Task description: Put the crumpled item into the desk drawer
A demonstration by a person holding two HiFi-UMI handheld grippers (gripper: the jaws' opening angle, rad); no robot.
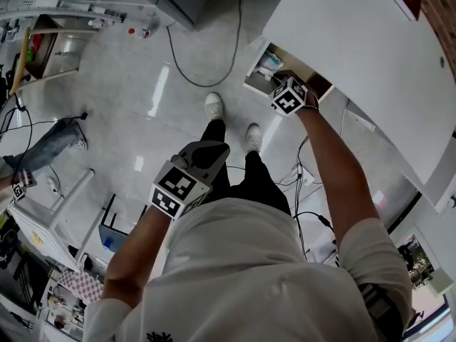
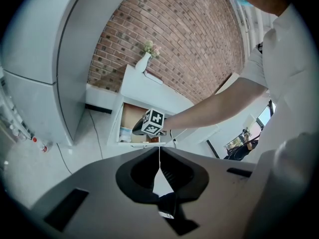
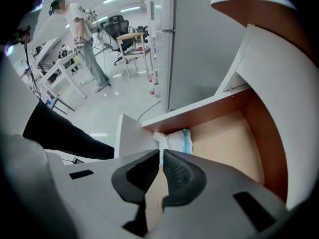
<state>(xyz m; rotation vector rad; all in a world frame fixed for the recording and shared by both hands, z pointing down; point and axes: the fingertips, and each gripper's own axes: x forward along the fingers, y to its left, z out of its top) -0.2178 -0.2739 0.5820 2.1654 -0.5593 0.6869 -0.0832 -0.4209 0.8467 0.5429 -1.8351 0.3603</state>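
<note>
The crumpled item point(image 3: 177, 139), white with a blue patch, lies inside the open desk drawer point(image 3: 234, 133) against its front wall. My right gripper point(image 3: 162, 156) hovers over the drawer just short of the item, jaws shut with nothing between them. In the head view the right gripper point(image 1: 288, 95) is at the drawer point(image 1: 313, 84), and the crumpled item point(image 1: 268, 64) shows pale inside. My left gripper point(image 1: 187, 180) hangs by the person's waist, away from the desk. In its own view the left gripper point(image 2: 159, 156) is shut and empty, pointing at the drawer point(image 2: 128, 121).
The white desk top point(image 1: 356, 41) spreads over the drawer. A cable point(image 1: 206, 70) runs across the grey floor, with more cables point(image 1: 306, 191) under the desk. A vase point(image 2: 143, 61) stands on the desk against a brick wall. Another person point(image 3: 82, 34) stands far off among chairs.
</note>
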